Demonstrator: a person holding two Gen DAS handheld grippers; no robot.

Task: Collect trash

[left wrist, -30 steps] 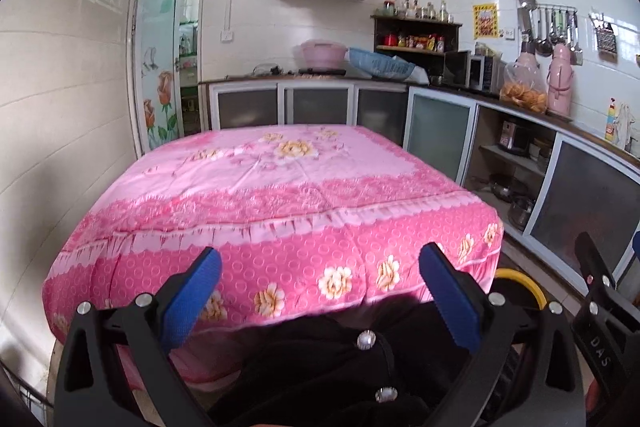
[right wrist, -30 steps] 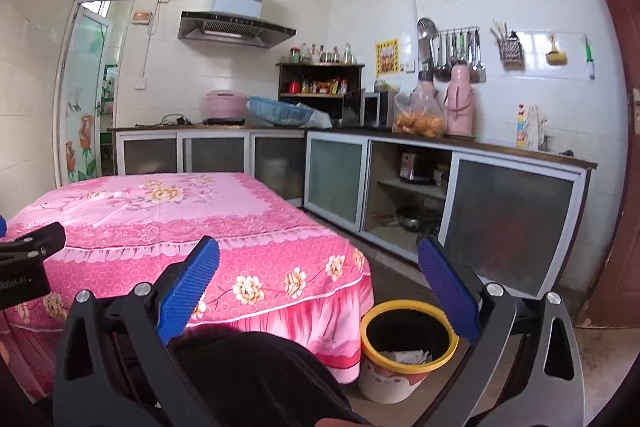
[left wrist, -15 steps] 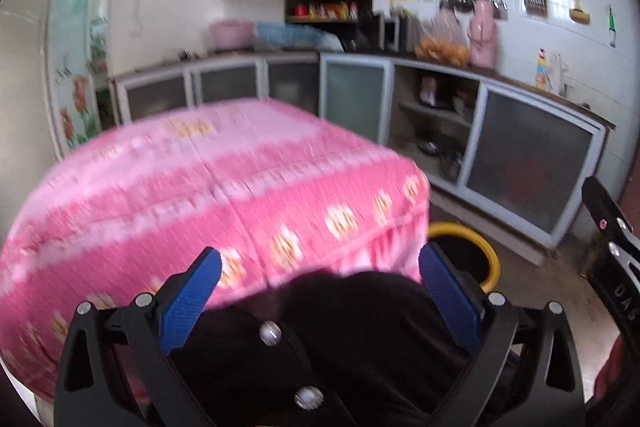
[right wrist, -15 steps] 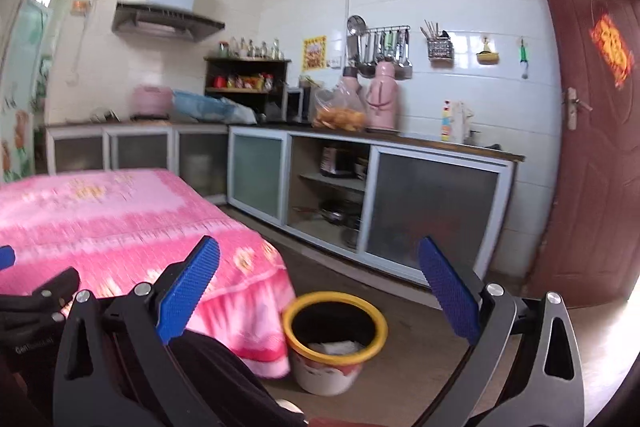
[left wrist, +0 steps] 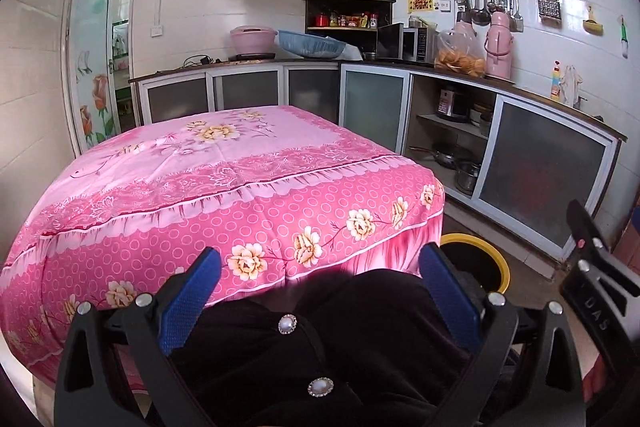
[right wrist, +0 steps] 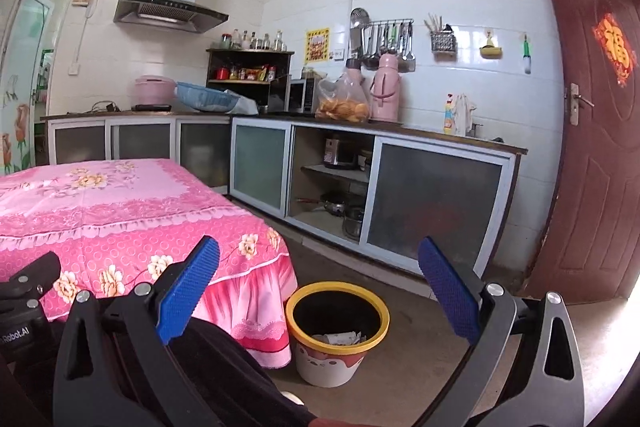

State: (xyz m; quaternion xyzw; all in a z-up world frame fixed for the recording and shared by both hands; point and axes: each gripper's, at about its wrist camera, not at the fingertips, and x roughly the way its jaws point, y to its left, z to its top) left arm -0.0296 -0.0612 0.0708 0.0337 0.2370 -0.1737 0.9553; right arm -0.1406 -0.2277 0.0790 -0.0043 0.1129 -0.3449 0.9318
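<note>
Nearest in, the left tongs (left wrist: 320, 301) sit spread wide with nothing between the blue pads, hovering over a black buttoned garment (left wrist: 320, 347) on the person's lap. The right tongs (right wrist: 320, 297) are just as wide apart, also empty. Between the right pads, on the floor, stands the round yellow-rimmed white trash bin (right wrist: 338, 333), just beside the near right corner of the tabletop (right wrist: 100, 203) under its pink floral cloth; crumpled white paper scraps (right wrist: 340, 338) lie at the bottom of it. From the left view only the bin's yellow rim (left wrist: 486, 255) peeks past that corner. Farther back, a glass-fronted kitchen cabinet run (right wrist: 432, 195) lines the wall, with a brown wooden door (right wrist: 592, 131) at the right.
</note>
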